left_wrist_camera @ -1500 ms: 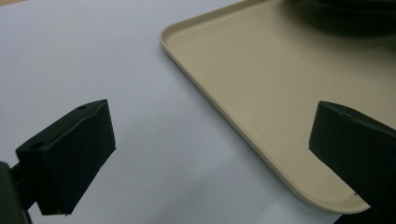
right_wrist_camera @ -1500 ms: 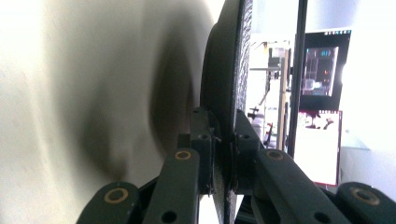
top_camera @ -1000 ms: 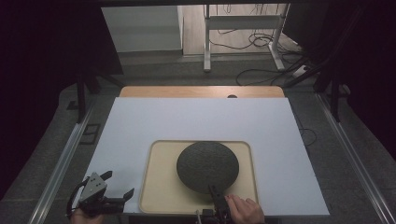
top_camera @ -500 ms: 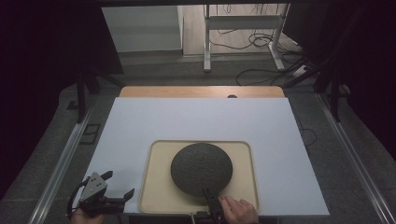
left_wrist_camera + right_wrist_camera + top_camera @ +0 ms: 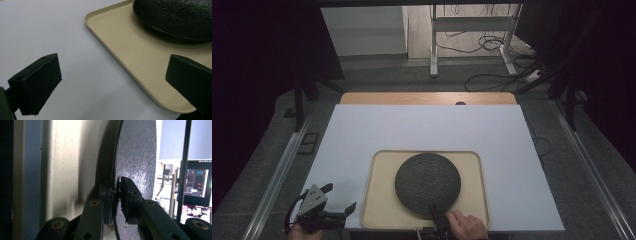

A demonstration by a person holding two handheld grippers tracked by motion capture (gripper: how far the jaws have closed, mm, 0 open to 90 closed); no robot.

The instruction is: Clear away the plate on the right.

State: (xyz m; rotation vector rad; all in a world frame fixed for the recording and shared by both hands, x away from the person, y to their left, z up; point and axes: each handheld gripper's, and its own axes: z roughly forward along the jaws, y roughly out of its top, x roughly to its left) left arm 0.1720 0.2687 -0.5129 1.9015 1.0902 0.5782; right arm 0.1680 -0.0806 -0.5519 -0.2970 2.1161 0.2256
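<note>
Dark round plate (image 5: 427, 183) in beige tray (image 5: 380, 200)

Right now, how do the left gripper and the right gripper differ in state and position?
The left gripper is open and holds nothing, while the right gripper is shut on the near rim of the dark plate. The left gripper sits over the white table, beside the beige tray; the right gripper is over the tray's near edge. Both have black jaws.
</note>
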